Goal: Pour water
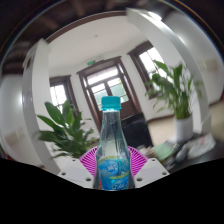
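A clear plastic water bottle (111,145) with a teal cap and a blue label stands upright between my gripper's (113,165) two fingers. The magenta pads (91,162) press against the bottle's sides at label height, so the gripper is shut on the bottle. The bottle appears lifted, with the room behind it rather than a tabletop. Its base is hidden below the fingers. No cup or other vessel shows.
A leafy potted plant (66,130) stands behind on the left, and a taller plant in a white pot (180,100) on the right. Dark-framed windows and a door (105,85) line the far wall. A dark tabletop (150,135) lies beyond the fingers.
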Demonstrator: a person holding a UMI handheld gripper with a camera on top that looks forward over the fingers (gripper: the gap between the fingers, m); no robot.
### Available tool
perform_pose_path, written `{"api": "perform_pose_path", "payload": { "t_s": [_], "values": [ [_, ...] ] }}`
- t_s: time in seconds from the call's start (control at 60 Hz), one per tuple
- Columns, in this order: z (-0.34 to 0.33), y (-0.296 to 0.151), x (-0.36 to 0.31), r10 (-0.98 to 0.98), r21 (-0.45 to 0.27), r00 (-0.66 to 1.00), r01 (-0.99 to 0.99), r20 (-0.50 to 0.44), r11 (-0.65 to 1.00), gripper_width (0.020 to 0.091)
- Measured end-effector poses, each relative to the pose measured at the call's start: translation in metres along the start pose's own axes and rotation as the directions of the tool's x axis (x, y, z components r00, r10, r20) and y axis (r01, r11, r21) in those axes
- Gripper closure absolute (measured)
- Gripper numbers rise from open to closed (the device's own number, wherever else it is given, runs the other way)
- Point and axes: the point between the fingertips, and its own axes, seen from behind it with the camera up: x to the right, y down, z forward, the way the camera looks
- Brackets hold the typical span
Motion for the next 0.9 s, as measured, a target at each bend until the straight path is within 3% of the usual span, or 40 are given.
{"api": "perform_pose_path", "payload": {
  "t_s": [0.167, 0.35, 0.483, 0.65, 0.667, 0.717, 0.9],
  "values": [
    [0.005, -0.022, 0.098, -0.351, -0.025, 0.915, 0.354, -0.198, 0.935, 0.0702],
    [0.01, 0.007, 0.232, -0.395, -0.104, 0.852, 0.384, -0.343, 0.918, 0.0702],
    [0.014, 0.066, 0.3, -0.356, -0.146, 0.844, 0.325, -0.401, 0.934, 0.0704],
    [0.019, 0.137, 0.332, -0.305, -0.162, 0.87, 0.262, -0.387, 0.951, 0.0696],
    [0.02, 0.13, 0.331, -0.298, -0.121, 0.873, 0.272, -0.386, 0.955, 0.0691],
    [0.014, 0.133, 0.332, -0.268, -0.098, 0.884, 0.25, -0.382, 0.963, 0.0693],
    [0.008, 0.138, 0.325, -0.288, -0.101, 0.884, 0.269, -0.368, 0.958, 0.0612]
  ]
}}
